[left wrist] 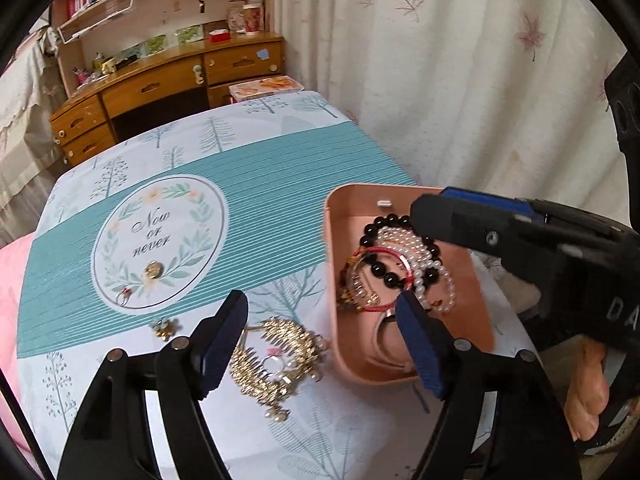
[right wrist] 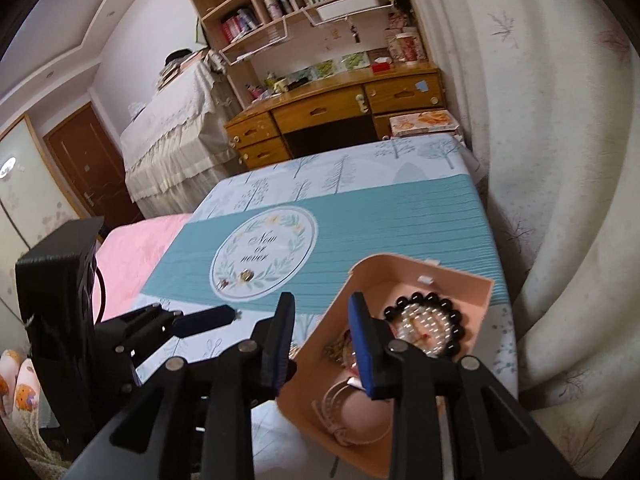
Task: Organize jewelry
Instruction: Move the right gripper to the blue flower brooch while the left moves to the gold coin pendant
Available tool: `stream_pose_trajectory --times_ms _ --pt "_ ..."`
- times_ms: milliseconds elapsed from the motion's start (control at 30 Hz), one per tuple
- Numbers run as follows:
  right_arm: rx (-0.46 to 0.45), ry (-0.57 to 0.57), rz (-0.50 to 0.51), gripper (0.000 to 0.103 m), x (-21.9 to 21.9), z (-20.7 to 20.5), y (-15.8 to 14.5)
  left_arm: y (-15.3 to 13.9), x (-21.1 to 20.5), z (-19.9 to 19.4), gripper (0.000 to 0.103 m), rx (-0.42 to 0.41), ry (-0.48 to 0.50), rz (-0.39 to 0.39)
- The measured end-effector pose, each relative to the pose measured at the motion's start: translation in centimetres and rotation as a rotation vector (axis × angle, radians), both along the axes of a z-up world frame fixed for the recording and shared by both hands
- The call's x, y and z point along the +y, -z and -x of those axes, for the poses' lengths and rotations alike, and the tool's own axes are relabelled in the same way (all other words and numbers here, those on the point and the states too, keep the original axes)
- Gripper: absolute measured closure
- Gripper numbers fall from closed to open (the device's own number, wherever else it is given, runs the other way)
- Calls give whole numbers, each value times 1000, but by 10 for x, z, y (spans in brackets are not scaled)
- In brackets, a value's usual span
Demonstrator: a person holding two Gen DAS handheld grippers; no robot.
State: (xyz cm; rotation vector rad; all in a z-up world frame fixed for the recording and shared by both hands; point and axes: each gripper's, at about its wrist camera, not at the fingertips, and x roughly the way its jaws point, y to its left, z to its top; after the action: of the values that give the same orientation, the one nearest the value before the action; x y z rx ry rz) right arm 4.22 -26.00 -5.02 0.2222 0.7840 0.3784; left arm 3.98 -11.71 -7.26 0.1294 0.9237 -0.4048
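Observation:
A pink tray [left wrist: 468, 280] sits at the table's right edge. It holds a black bead bracelet [left wrist: 386, 276], pearl bracelets [left wrist: 434, 280] and a red bangle [left wrist: 380, 252]. A gold comb-like piece with pearls [left wrist: 276, 356] lies on the cloth just left of the tray. My left gripper [left wrist: 320, 336] stands open, with that piece between its fingers and untouched. My right gripper [right wrist: 322, 328] is open a little above the tray's left wall [right wrist: 316, 344], and nothing is in it. In the left wrist view its tip [left wrist: 428, 216] hangs over the bracelets.
On the patterned cloth lie a small ring [left wrist: 124, 295], a round gold piece [left wrist: 153, 270] and a flower brooch [left wrist: 165, 326]. A curtain [left wrist: 460, 80] hangs close behind the tray. A wooden desk [left wrist: 160, 84] stands beyond the table, with pink bedding [right wrist: 132, 256] to the left.

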Motion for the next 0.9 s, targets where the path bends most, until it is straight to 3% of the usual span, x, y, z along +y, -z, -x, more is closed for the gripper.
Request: stream_pose_trajectory --times_ms 267,900 --pt "43 -4 -10 75 17 4 10 0 21 4 28 -1 -34 23" --pt "126 -74 76 75 76 2 29 19 86 8 28 44 -142 32"
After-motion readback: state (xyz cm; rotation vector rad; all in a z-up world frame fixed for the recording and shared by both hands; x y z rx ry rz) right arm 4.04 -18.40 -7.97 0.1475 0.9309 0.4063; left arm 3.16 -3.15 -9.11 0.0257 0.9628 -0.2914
